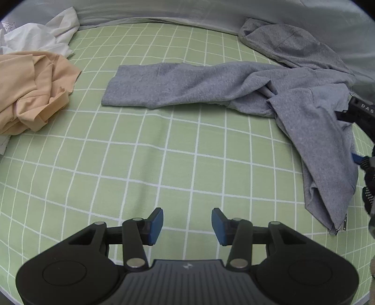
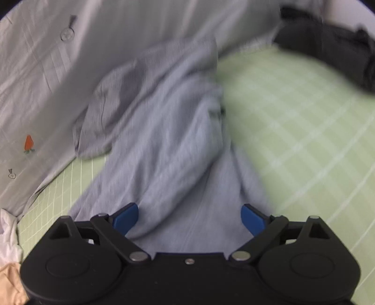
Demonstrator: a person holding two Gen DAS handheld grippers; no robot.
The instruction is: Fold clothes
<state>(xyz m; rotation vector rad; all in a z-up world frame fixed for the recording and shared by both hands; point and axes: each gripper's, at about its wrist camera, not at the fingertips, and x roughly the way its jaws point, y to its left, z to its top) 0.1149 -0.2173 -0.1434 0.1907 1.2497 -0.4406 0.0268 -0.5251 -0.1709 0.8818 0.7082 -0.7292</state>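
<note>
grey garment [image 1: 234, 91], long-sleeved, spread across the far right part of a bed with a green grid-checked sheet [image 1: 140, 164], one sleeve laid flat toward the middle, the rest rumpled and running down the right side against a pale grey cover [image 1: 164, 11]; a peach garment [image 1: 32, 89] and a white garment [image 1: 42, 35] lie crumpled at the far left, well apart from it. left tongs [image 1: 187, 226] partly parted over bare sheet, nothing between the blue pads [image 1: 156, 225]. right tongs [image 2: 189, 219] spread wide above the grey garment's fabric, pads not pressing on it; that view is blurred.
</note>
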